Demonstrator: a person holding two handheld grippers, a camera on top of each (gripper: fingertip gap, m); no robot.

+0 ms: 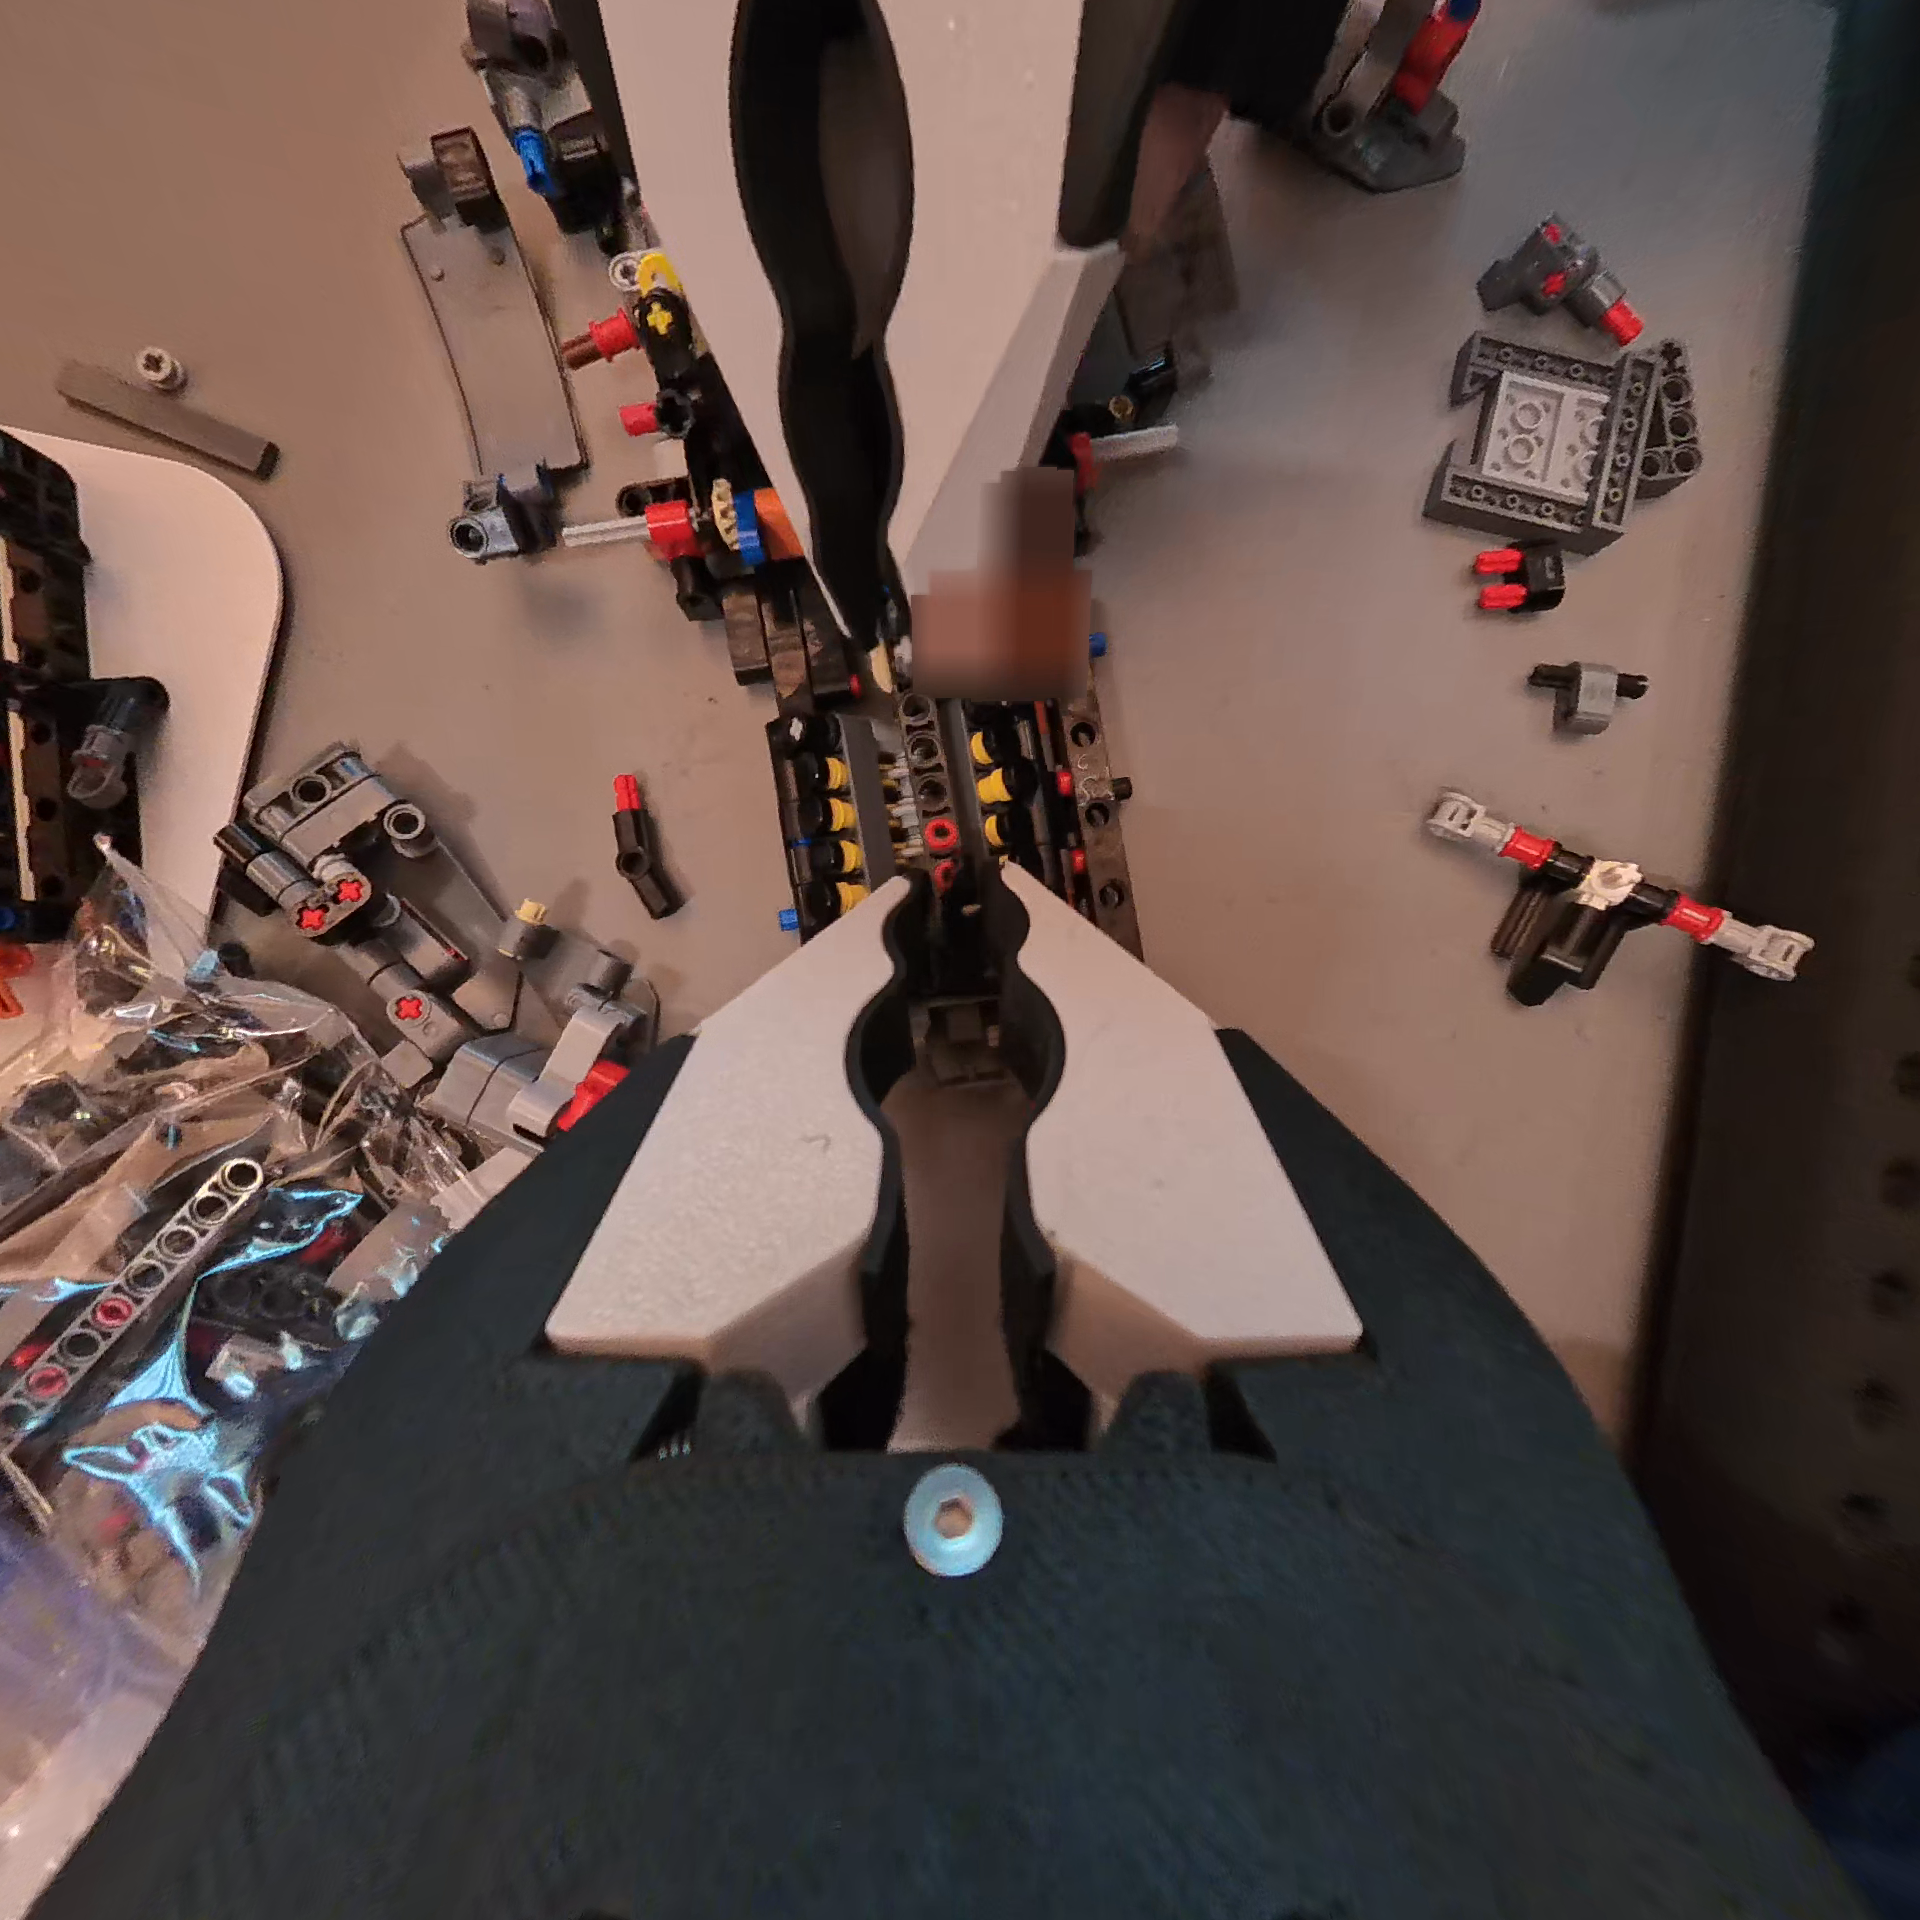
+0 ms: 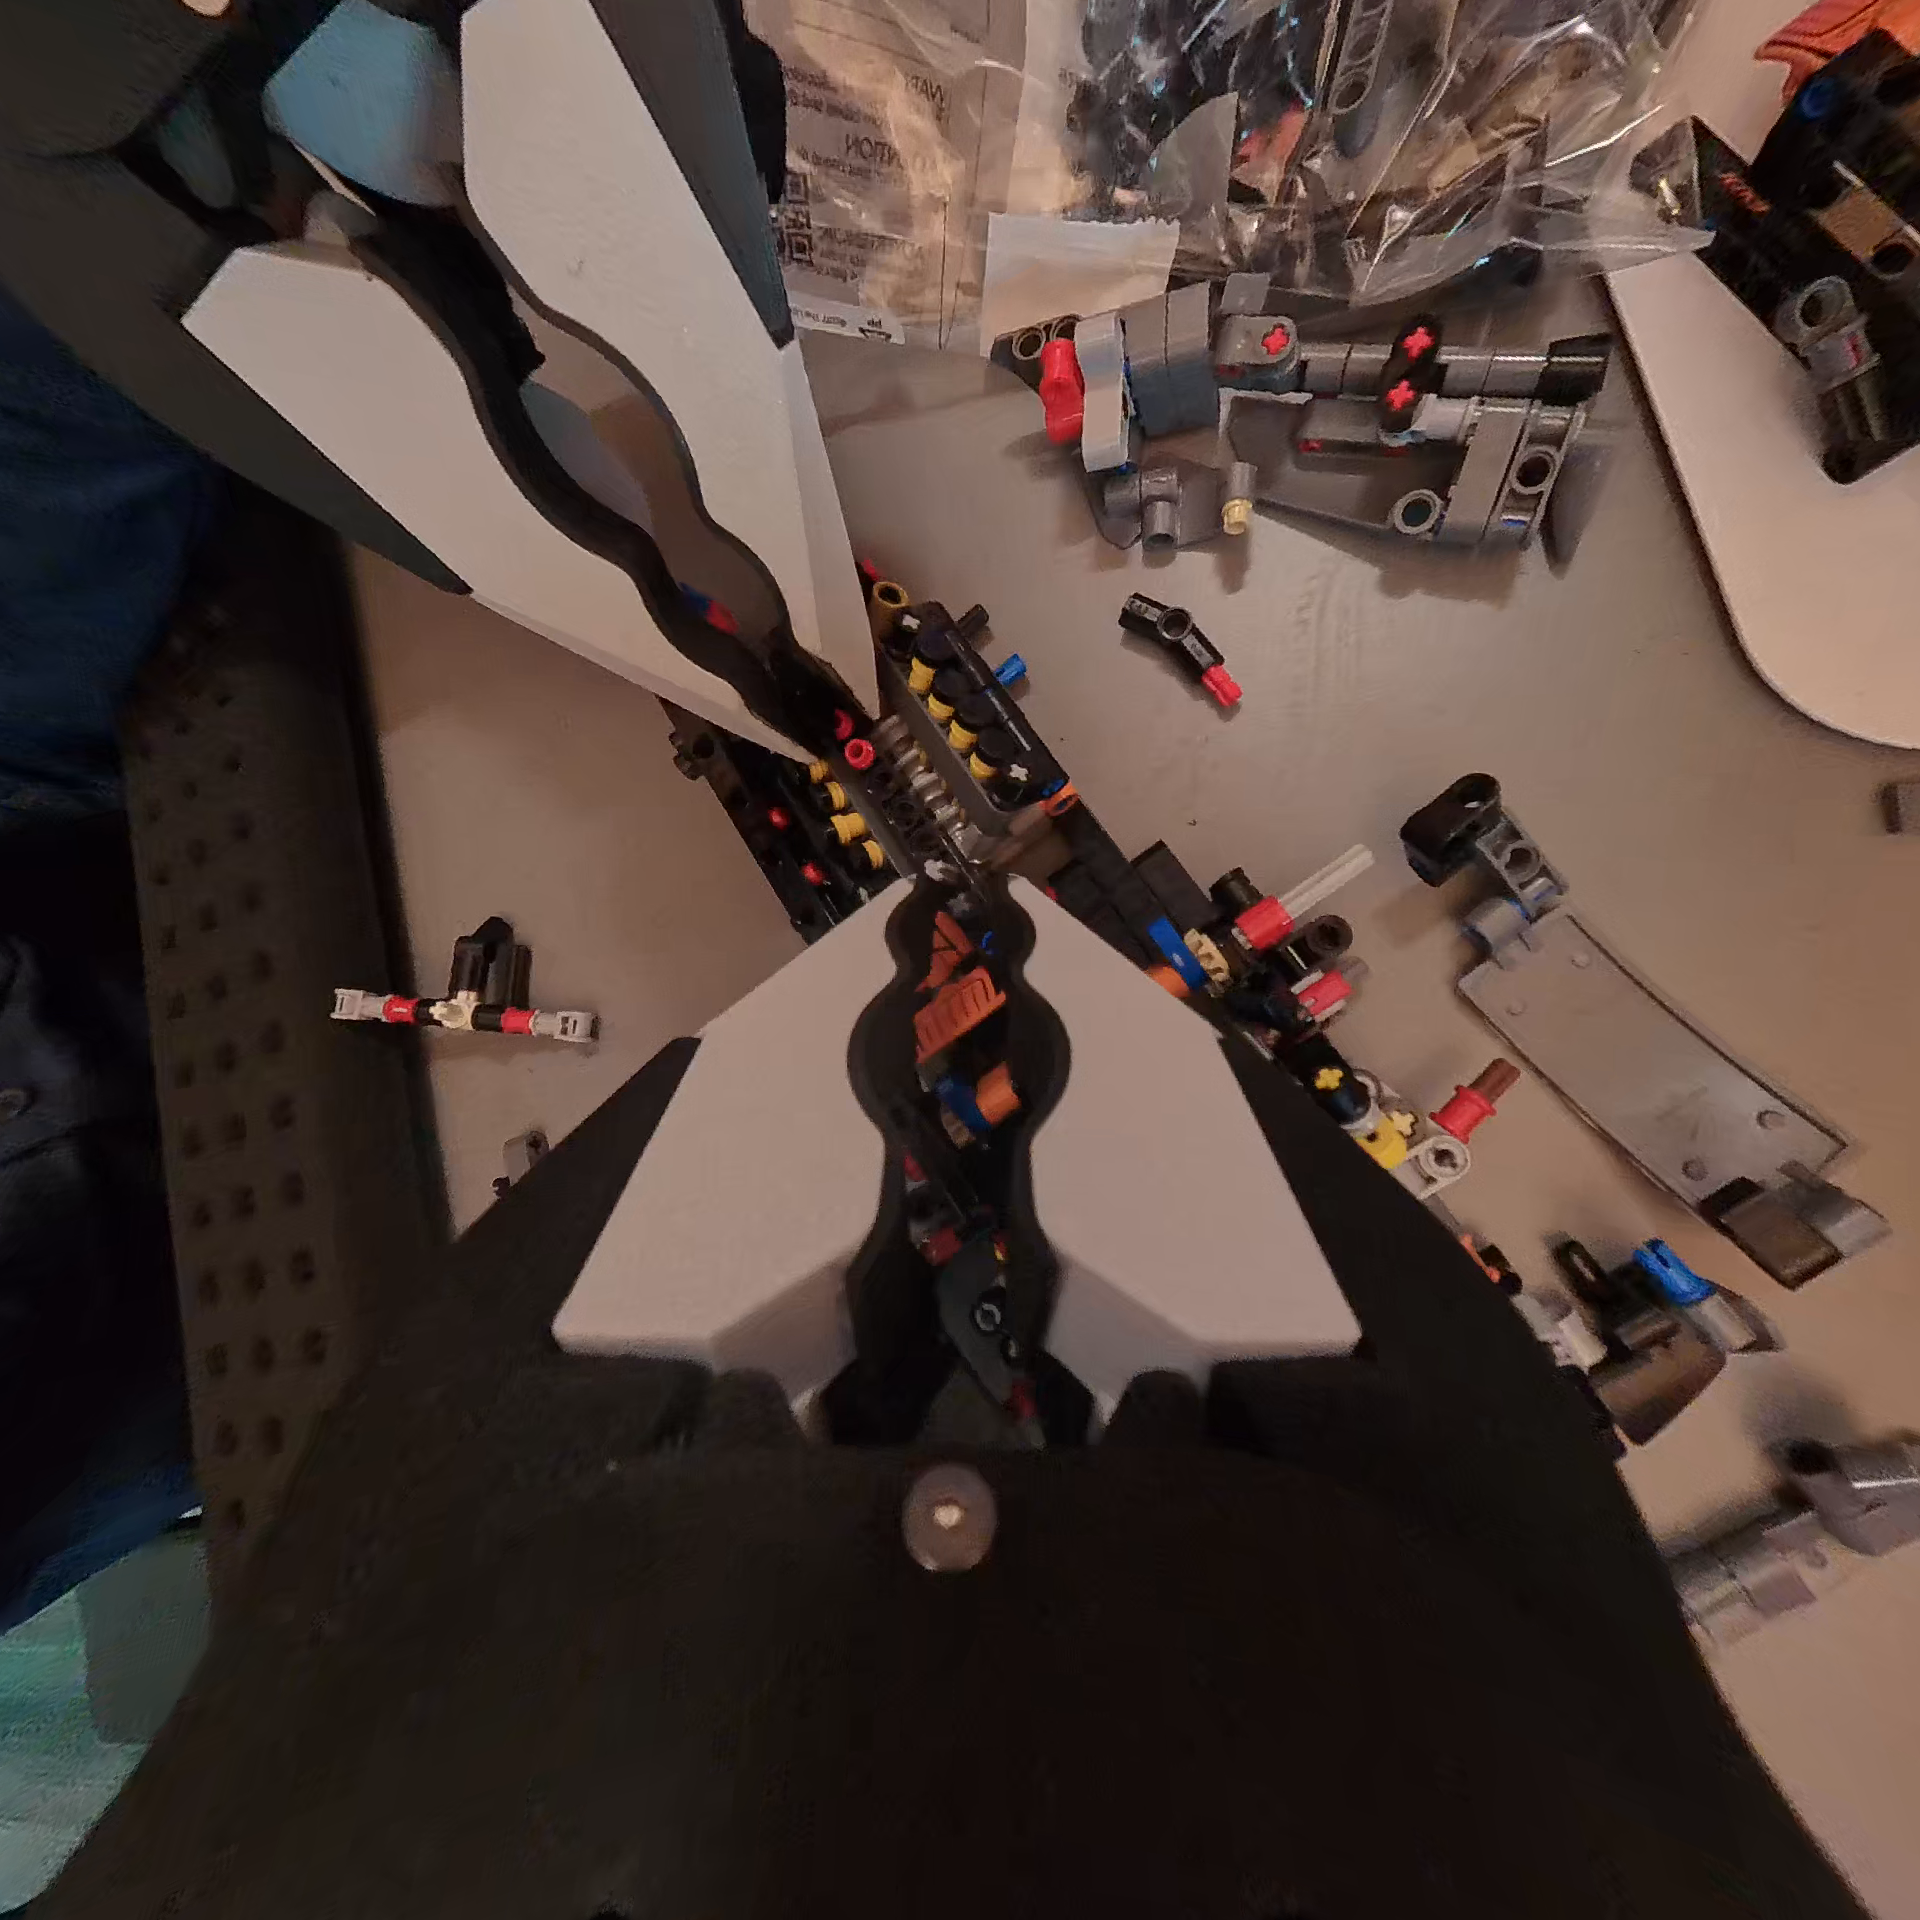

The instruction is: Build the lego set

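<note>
Left gripper (image 1: 958,888) is being closed on one end of the long chassis assembly (image 1: 940,800), lying mid-table; right gripper (image 2: 961,894) is being clamped on the other end. Rigid but pin-jointed — best gripped by the beams.

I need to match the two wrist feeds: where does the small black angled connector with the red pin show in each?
Left wrist view: the black angled connector lies left of centre, on the table left of the long assembly.
Right wrist view: the connector lies upper right of centre, right of the assembly.
Shared landmark: the assembly's rows of yellow-and-black pins.
</note>
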